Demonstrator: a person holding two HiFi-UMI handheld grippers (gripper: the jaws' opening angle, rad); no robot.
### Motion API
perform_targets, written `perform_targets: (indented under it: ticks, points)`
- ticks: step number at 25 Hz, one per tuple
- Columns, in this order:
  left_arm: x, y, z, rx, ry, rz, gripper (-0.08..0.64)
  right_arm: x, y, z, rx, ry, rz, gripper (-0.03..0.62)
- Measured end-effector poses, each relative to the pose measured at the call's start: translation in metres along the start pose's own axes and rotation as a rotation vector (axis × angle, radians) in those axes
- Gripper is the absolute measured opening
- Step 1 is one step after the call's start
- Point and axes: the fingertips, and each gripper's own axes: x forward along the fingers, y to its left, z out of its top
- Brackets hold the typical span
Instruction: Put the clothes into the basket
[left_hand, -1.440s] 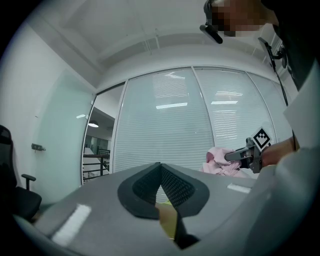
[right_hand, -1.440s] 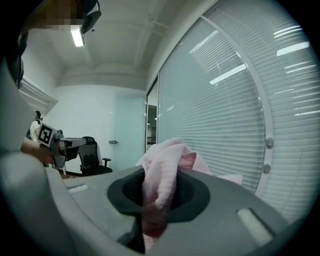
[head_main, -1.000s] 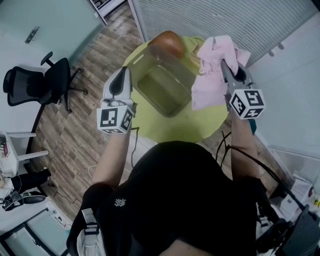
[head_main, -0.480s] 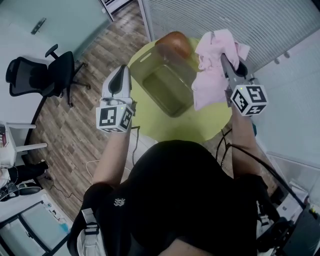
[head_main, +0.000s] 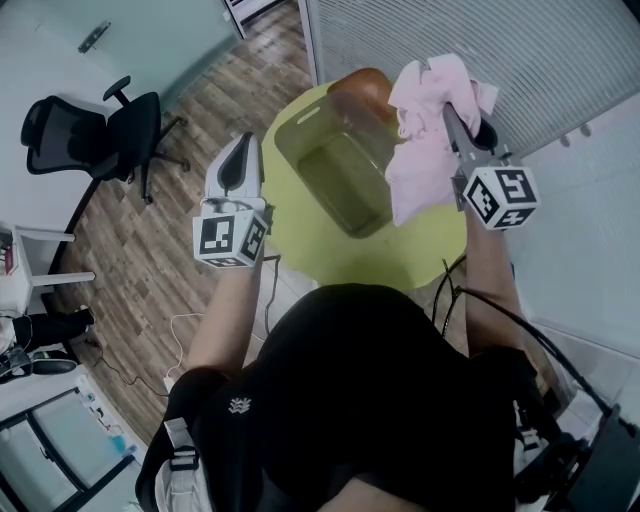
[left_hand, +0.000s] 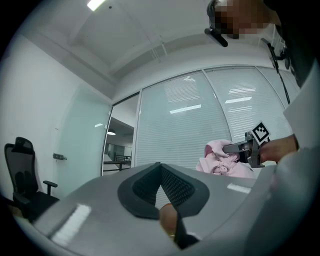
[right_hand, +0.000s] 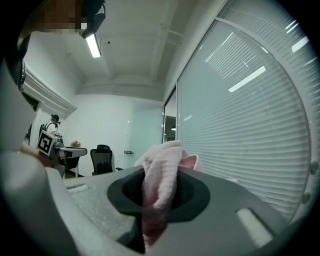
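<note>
Right hand-held gripper (head_main: 452, 112) clamps pink cloth (head_main: 420, 150), raised near basket (head_main: 300, 135); left hand-held gripper (head_main: 242, 150) closed, empty.

Round green table (head_main: 400, 258) with basket (head_main: 338, 178)

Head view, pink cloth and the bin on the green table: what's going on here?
A person is working with a gripper in each hand over a round green table. The right gripper is clamped on a bunched pink cloth and holds it up by the right side of the clear basket; the cloth is not in the basket yet. The left gripper hangs to the basket's left with its jaws together and nothing in them.
</note>
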Motion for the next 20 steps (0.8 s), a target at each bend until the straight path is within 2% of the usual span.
perform_targets:
  ticks: [20]
  points:
    - [-0.021, 0.030, -0.012, 0.003, 0.020, 0.061, 0.006, 0.042, 0.032, 0.013, 0.014, -0.043, 0.082, 0.080]
